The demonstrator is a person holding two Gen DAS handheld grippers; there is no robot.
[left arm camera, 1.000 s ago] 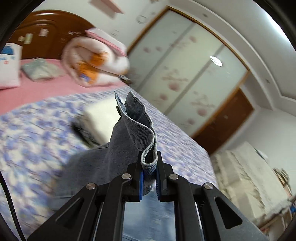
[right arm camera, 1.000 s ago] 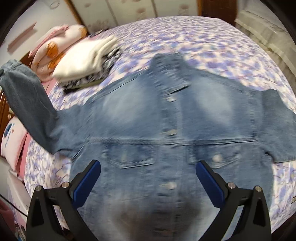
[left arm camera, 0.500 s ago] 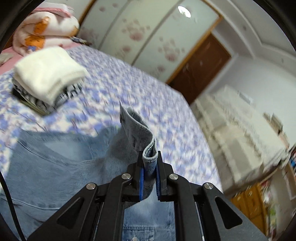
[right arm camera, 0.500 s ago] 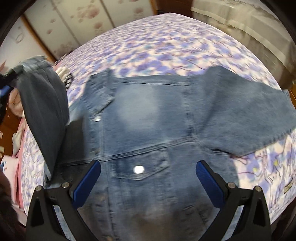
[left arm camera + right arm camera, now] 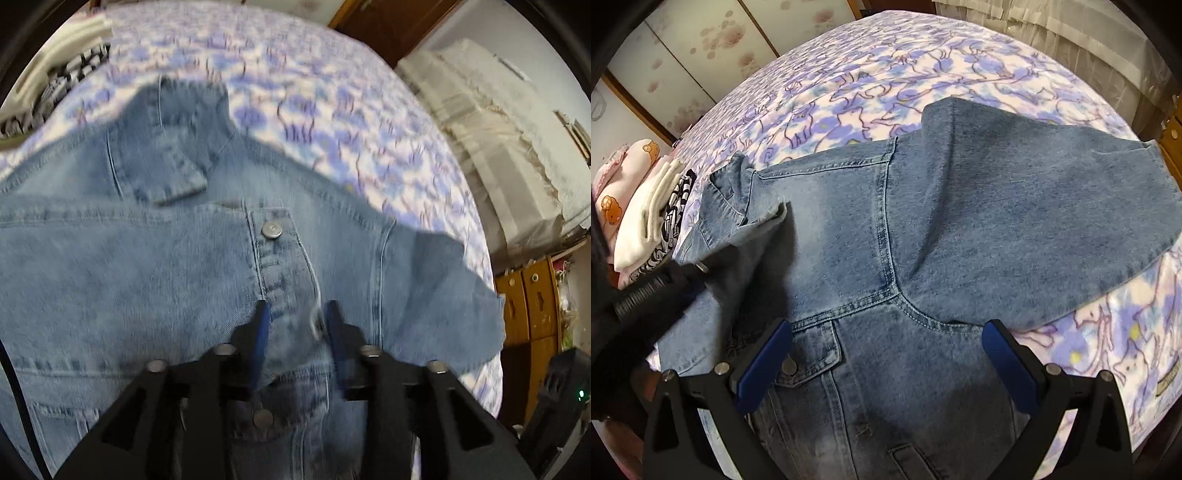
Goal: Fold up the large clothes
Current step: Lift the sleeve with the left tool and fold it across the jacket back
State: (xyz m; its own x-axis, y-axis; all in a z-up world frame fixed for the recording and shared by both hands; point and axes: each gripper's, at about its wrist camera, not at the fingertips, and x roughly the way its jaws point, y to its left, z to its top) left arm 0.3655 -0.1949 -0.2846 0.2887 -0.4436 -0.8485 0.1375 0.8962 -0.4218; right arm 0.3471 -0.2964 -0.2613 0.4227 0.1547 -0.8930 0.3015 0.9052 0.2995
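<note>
A denim jacket (image 5: pixel 849 229) is lying front-up across the floral bed (image 5: pixel 923 55), spread flat for folding. The left claw (image 5: pixel 295 332) is opening just above the button placket, letting go of the sleeve cuff (image 5: pixel 295 354) now slumping between its parted pads, apparently to lay that sleeve across the chest. A second ago it was clamping the cuff high over the bed. The right claw (image 5: pixel 886 365) is hovering wide open and empty, nearer the other sleeve (image 5: pixel 1034 221) than before.

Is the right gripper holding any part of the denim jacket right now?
No. The right gripper has its jaws spread wide above the denim jacket, with no cloth pinched between them.
</note>
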